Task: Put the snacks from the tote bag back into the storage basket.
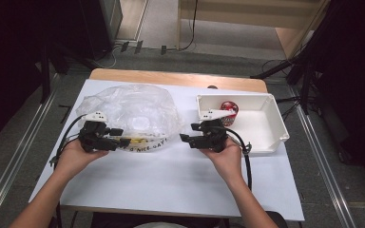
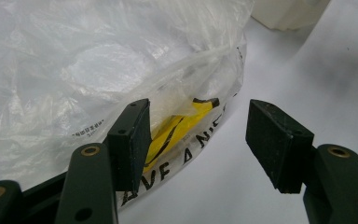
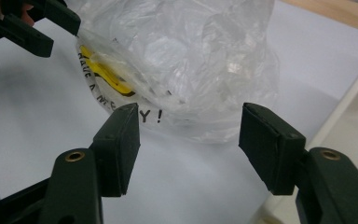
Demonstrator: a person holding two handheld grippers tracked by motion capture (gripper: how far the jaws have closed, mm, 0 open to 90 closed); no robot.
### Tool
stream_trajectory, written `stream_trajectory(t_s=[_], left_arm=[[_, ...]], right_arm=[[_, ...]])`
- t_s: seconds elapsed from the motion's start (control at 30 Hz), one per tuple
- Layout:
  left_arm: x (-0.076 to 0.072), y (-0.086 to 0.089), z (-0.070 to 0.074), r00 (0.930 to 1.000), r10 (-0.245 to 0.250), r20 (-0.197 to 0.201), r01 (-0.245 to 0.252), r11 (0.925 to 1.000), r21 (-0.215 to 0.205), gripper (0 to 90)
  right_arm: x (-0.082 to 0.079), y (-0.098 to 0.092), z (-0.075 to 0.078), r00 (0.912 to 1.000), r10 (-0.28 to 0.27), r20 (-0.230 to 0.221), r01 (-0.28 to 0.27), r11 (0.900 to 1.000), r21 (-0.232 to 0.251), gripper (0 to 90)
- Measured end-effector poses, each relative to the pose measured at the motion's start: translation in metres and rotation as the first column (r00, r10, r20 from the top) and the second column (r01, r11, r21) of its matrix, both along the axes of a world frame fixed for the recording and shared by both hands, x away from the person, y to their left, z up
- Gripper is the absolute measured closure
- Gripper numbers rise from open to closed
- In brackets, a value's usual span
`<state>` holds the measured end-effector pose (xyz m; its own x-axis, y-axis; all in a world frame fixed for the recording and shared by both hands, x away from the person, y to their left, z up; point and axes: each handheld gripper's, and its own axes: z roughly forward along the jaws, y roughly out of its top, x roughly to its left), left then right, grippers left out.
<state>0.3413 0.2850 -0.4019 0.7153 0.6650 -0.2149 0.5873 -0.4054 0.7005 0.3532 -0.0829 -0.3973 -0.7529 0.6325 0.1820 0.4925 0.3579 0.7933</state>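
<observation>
The left gripper [image 2: 198, 140], black with two flat-padded jaws, stands closest in its own view, its jaws spread apart with one pad just against the printed lower edge of the crumpled, translucent white plastic bag [image 2: 98, 65] and the other over bare tabletop. In the right gripper view the right gripper [image 3: 189, 140] is likewise released, jaws wide, aimed at the bag's near corner but short of it, with white surface showing between pads and plastic.

The bag lies on the left half of the white-covered tabletop [image 1: 171, 175], puffed up, with black lettering and a yellow patch along the edge nearest the person. To its right, well apart, sits a white rectangular plastic bin [image 1: 266, 130] holding a small red-and-white round container [image 1: 229, 110].

As far as I can judge, the work on the bag has barely begun: neither gripper has hold of it, and its mouth looks loosely closed. Both grasps remain to be made, along with whatever opening or lifting comes after.

In the high view both forearms come in from the bottom edge, angled slightly inward. The left hand [image 1: 73, 156] holds its gripper at the bag's left near edge, pointing rightward along it. The right hand [image 1: 228, 159] holds its gripper between the bag and the bin, pointing leftward toward the bag, low over the tabletop.
</observation>
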Motion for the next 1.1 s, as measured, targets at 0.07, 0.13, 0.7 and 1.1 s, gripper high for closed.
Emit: stream_trajectory(t_s=[0.07,0.13,0.7,1.1], left_arm=[[0.000,0.000,0.000,1.0000,0.000,0.001,0.000,1.0000,0.002,41.2],[0.000,0.000,-0.001,1.0000,-0.002,0.000,0.002,1.0000,-0.002,41.2],[-0.001,-0.002,-0.002,0.9999,-0.011,0.005,0.011,0.9999,-0.011,41.2],[0.000,-0.003,-0.006,0.9998,-0.022,0.000,0.022,0.9997,-0.012,41.0]], right_arm=[[-0.001,0.003,-0.001,0.9999,0.012,-0.002,-0.012,1.000,-0.006,39.7],[-0.002,0.007,-0.003,0.9997,0.024,-0.003,-0.024,1.000,-0.009,39.6],[-0.012,0.033,-0.018,0.9980,0.063,0.007,-0.063,0.998,-0.010,39.6],[-0.013,0.040,-0.028,0.9980,0.064,0.005,-0.064,0.998,-0.029,38.3]])
